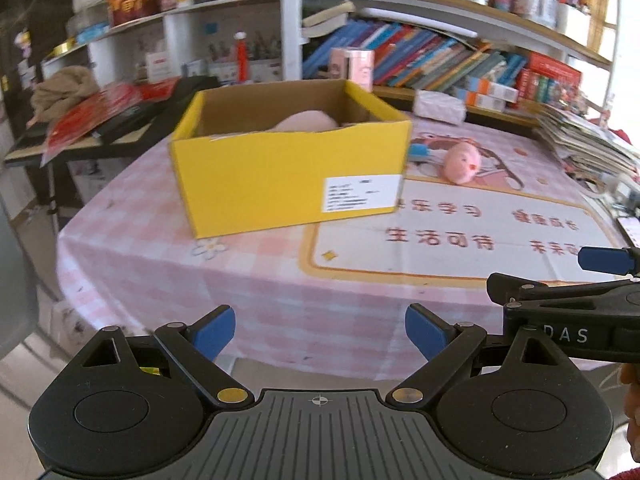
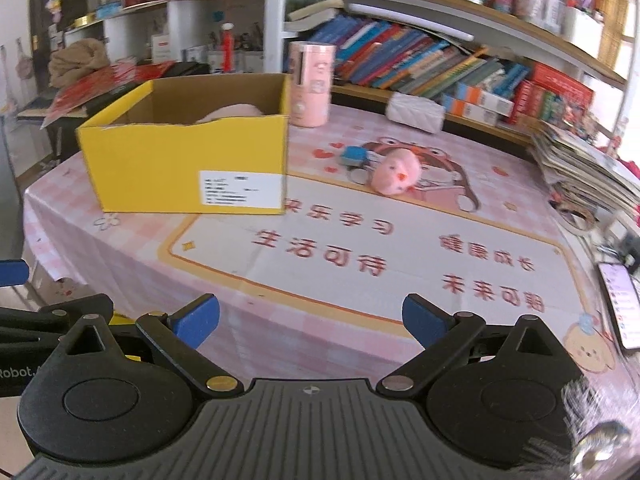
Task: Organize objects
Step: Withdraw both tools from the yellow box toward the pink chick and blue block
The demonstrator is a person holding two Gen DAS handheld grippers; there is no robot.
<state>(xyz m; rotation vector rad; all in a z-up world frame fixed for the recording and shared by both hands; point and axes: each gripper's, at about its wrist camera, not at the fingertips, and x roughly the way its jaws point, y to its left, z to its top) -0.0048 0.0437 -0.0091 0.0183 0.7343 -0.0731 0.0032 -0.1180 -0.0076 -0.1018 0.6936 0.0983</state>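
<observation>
While a pale pink soft thing [image 2: 234,112] already lies inside the yellow box [image 2: 184,168], most of the sorting looks undone. The left hand-held gripper [image 1: 320,334] hangs spread wide with nothing between its blue pads, and the right hand-held gripper [image 2: 311,322] is likewise released and empty; both hover over the near edge of the tabletop [image 2: 320,280]. The box stands ahead and left of the right one, well apart from its fingers. Ahead and slightly right of that gripper lies a pink plush [image 2: 396,172], with a small blue item [image 2: 354,156] just beside it on its left. A pink canister [image 2: 312,84] stands upright behind the box's right corner. Judging by this, one item is stowed and the plush and blue item wait to be picked up; whether the canister belongs in the box cannot be told.
</observation>
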